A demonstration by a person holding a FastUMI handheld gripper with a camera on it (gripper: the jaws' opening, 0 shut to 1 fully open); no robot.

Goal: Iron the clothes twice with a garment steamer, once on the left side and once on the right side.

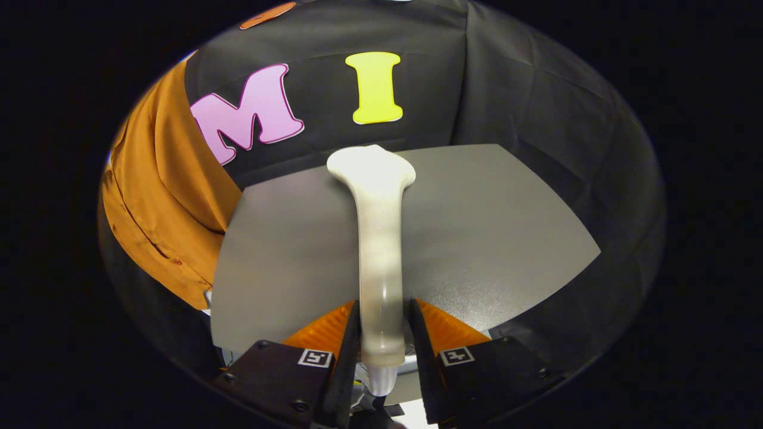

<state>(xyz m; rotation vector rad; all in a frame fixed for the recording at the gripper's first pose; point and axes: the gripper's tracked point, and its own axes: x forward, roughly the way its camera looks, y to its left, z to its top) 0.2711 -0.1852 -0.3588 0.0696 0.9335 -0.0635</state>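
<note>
A: What is held?

B: The steamer [380,238] is clamped at its handle between both fingers of the tongs [384,333]; the tongs are closed on it. The wide head is pointed away, out over the grey worktop [489,238].

A: And the clothes?

B: An orange shirt [161,220] is seen hanging off to the left, beyond the worktop's edge and in front of the booth wall. It is well apart from the steamer head; no contact is made yet, so neither pass is judged started.

A: Risks?

B: The grip is taken low on a smooth, rounded handle, with most of the steamer's length ahead of the fingers. A slip or a twist in the grip could be caused by that leverage once the head is pressed on fabric. The shirt hangs loose, so it could be pushed away instead of smoothed. One side might also be missed, as only part of the shirt is seen.

A: Pose?

B: The tongs are held roughly level, aimed forward across the worktop, with the shirt off to the left. A swing left is judged needed.
</note>
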